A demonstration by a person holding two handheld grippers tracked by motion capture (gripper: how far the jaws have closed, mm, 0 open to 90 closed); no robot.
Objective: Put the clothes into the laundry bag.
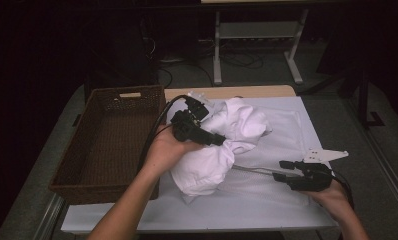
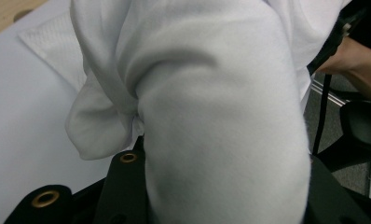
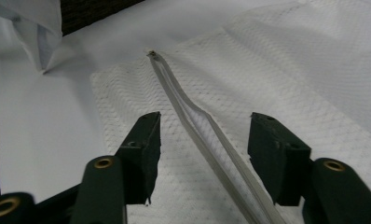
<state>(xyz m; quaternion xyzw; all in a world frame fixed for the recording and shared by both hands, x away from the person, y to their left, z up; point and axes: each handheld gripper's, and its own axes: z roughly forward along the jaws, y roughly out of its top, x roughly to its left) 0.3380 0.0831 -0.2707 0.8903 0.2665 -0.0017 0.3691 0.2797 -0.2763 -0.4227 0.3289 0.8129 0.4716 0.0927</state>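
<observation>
We see a white garment point(image 1: 222, 142), soft and thick like fleece, bunched into a rumpled bundle. It sits near the middle of the table, just right of the brown basket, partly on a white mesh bag point(image 1: 287, 130). In the left gripper view its smooth bulge point(image 2: 221, 126) rises close before the camera, with a smaller fold hanging at its left. The mesh bag lies flat on the table, its diamond weave plain to us in the right gripper view. Its grey zipper point(image 3: 197, 126) runs across it, slightly raised and wavy.
</observation>
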